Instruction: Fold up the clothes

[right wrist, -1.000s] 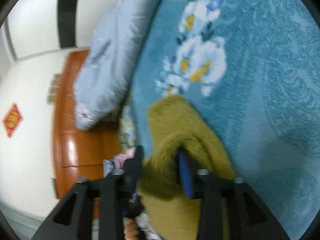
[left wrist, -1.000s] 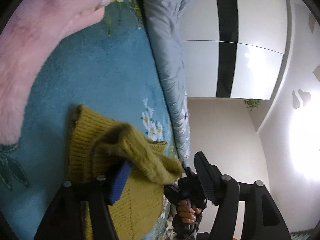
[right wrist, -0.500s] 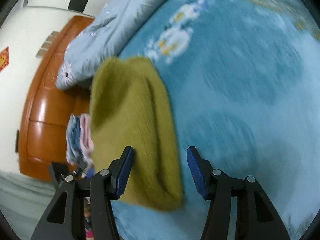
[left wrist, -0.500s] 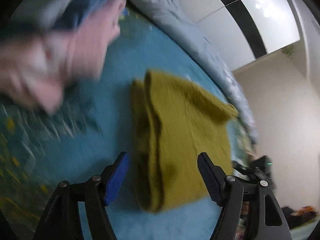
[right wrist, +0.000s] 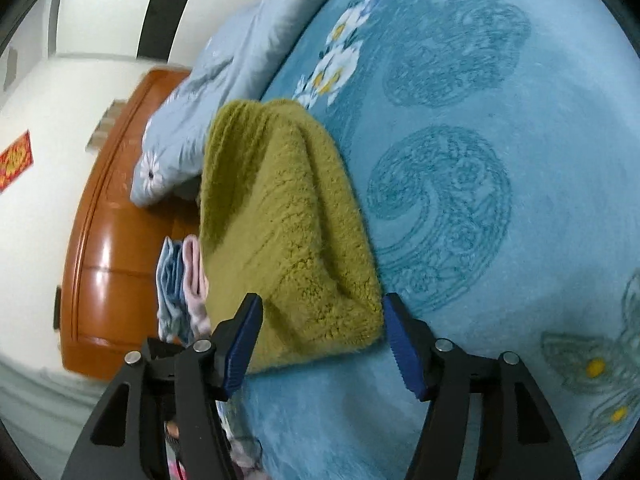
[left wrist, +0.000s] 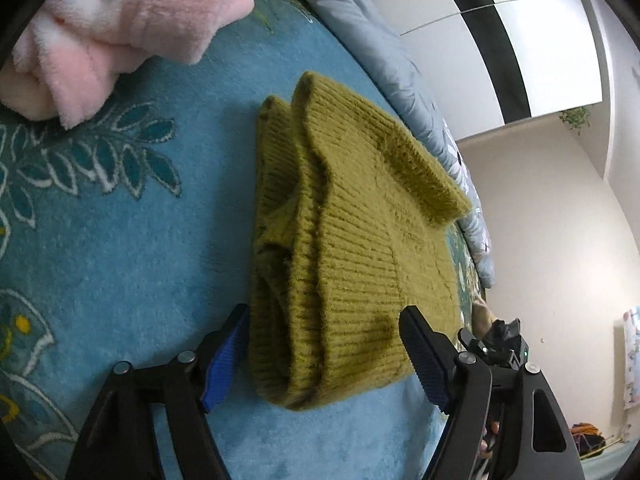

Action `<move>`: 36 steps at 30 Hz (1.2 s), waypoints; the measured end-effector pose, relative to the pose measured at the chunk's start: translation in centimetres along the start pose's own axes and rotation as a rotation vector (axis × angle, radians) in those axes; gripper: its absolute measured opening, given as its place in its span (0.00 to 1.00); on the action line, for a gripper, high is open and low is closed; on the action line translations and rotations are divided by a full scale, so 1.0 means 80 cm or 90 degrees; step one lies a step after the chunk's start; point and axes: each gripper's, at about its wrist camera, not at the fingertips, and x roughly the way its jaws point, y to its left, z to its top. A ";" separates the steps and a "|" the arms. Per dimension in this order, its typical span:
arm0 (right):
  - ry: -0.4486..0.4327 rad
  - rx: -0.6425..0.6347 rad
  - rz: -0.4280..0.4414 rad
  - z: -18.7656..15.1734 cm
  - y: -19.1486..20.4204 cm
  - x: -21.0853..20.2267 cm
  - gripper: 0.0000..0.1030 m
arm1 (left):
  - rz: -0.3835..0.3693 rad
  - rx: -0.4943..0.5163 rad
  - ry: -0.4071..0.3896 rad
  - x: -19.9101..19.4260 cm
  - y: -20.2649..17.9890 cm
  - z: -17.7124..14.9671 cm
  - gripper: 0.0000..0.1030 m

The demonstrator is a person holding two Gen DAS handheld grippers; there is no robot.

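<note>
Looking across a blue floral blanket (right wrist: 460, 128) covering the bed, a pale grey-blue quilt (left wrist: 372, 40) bunching along its far edge. Glossy orange-brown wooden headboard (right wrist: 104, 248) catching light, white wall (right wrist: 36, 216) behind carrying a red decoration (right wrist: 14, 160). White wardrobe doors (left wrist: 552, 48) gleaming, split by a black stripe (left wrist: 492, 28).

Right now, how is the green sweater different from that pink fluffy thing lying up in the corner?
The green sweater is a ribbed knit in olive; the pink garment is plush fleece with white patches. The sweater lies folded flat between the open left gripper, while the pink garment sits bunched at the view's edge, away from the gripper. The sweater shows whole; the pink garment is partly cut off. Both rest on the blue blanket.
</note>
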 end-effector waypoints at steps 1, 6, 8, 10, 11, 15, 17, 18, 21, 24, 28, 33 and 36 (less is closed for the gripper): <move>-0.013 0.011 0.001 -0.002 -0.001 -0.002 0.62 | 0.000 -0.001 -0.003 0.000 0.000 -0.002 0.76; -0.045 0.050 0.005 -0.011 -0.004 -0.009 0.62 | -0.013 -0.008 0.002 -0.006 0.004 -0.005 0.76; -0.045 0.060 0.009 -0.013 -0.005 -0.011 0.62 | -0.018 -0.017 0.010 -0.008 0.006 -0.010 0.76; -0.046 0.056 0.011 -0.014 -0.005 -0.009 0.62 | -0.031 -0.033 0.021 -0.012 0.010 -0.018 0.76; -0.045 0.060 0.014 -0.014 -0.004 -0.008 0.62 | -0.038 -0.041 0.027 -0.014 0.013 -0.022 0.76; -0.023 0.077 0.027 -0.018 -0.003 0.002 0.61 | -0.056 -0.069 0.038 -0.020 0.020 -0.037 0.76; -0.017 0.068 0.019 -0.021 0.000 0.010 0.61 | -0.053 -0.070 0.040 -0.015 0.015 -0.035 0.76; -0.020 0.063 0.010 -0.021 0.003 0.012 0.61 | -0.057 -0.072 0.042 -0.010 0.011 -0.031 0.77; -0.027 0.064 0.004 -0.016 0.008 0.017 0.62 | -0.069 -0.079 0.050 0.005 -0.001 -0.021 0.79; -0.035 0.046 0.011 -0.004 0.008 0.022 0.62 | -0.124 -0.093 0.043 0.010 0.005 -0.005 0.79; -0.027 0.040 0.057 0.014 -0.004 0.015 0.61 | -0.159 -0.085 0.044 0.020 0.005 0.006 0.79; -0.025 -0.009 0.045 0.045 -0.008 0.004 0.60 | -0.183 -0.060 0.045 0.022 0.003 0.023 0.79; 0.032 -0.027 0.047 0.068 -0.004 0.018 0.60 | -0.196 -0.053 0.041 0.025 -0.002 0.034 0.79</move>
